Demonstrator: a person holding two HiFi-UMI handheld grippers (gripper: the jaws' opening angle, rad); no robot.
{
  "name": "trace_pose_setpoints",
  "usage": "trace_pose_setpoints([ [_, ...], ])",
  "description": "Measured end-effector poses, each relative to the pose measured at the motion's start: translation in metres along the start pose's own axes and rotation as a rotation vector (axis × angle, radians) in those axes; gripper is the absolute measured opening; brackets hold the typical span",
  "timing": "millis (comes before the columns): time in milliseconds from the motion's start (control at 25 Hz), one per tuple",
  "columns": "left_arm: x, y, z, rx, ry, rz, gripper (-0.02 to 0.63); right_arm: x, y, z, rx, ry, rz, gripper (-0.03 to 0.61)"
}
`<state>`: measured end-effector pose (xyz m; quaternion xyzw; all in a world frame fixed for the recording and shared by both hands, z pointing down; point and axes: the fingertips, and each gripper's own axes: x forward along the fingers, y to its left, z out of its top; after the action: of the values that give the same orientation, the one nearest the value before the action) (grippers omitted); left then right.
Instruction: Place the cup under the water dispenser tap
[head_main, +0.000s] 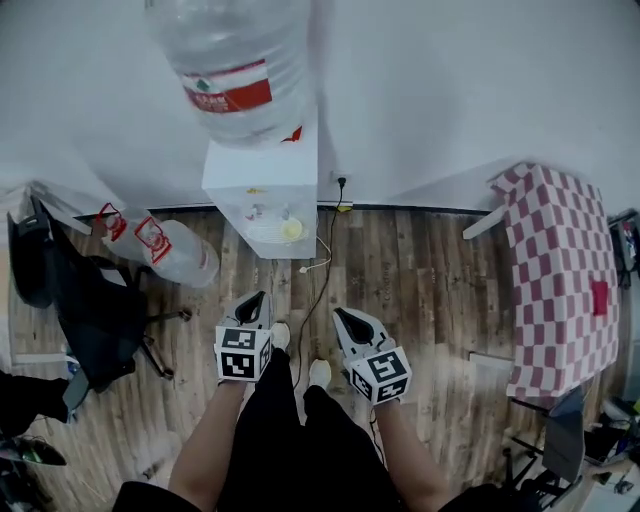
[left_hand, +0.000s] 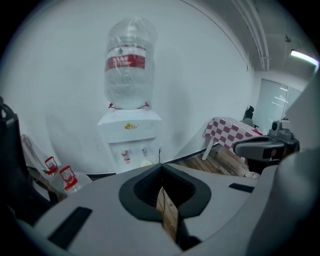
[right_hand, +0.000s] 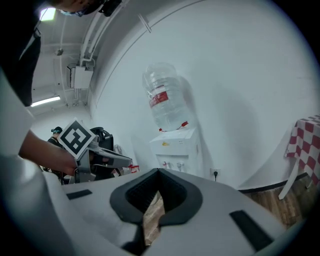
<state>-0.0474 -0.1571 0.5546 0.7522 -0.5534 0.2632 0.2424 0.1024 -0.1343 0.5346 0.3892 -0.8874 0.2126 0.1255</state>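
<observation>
The white water dispenser (head_main: 262, 170) stands against the wall with a big clear bottle (head_main: 235, 70) on top. A pale yellow cup (head_main: 291, 229) sits in its alcove below the taps; it also shows as a small pale shape (left_hand: 146, 163) in the left gripper view. My left gripper (head_main: 256, 299) and right gripper (head_main: 343, 316) hang side by side over the wood floor, well short of the dispenser. Both have their jaws together with nothing between them, and the left gripper (left_hand: 161, 167) and the right gripper (right_hand: 158, 172) both point toward the dispenser (right_hand: 176, 145).
Spare water bottles (head_main: 165, 250) lie on the floor left of the dispenser, beside a black office chair (head_main: 90, 310). A red-and-white checked table (head_main: 560, 280) stands at the right. A cable (head_main: 318, 270) runs from the wall socket across the floor toward the person's feet.
</observation>
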Motion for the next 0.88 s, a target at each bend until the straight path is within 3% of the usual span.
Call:
trace_pose_setpoints([
  [280, -0.072, -0.020, -0.007, -0.008, -0.040, -0.019, 0.015, -0.030, 0.028, -0.003, -0.027, -0.002, 0.082, 0.021],
  [560, -0.107, -0.022, 0.001, 0.058, -0.092, -0.044, 0.015, -0.048, 0.050, 0.012, -0.036, -0.050, 0.047, 0.021],
  [880, -0.162, 0.006, -0.002, 0.095, -0.182, -0.093, 0.015, -0.069, 0.109, 0.011, -0.033, -0.074, -0.023, 0.021],
])
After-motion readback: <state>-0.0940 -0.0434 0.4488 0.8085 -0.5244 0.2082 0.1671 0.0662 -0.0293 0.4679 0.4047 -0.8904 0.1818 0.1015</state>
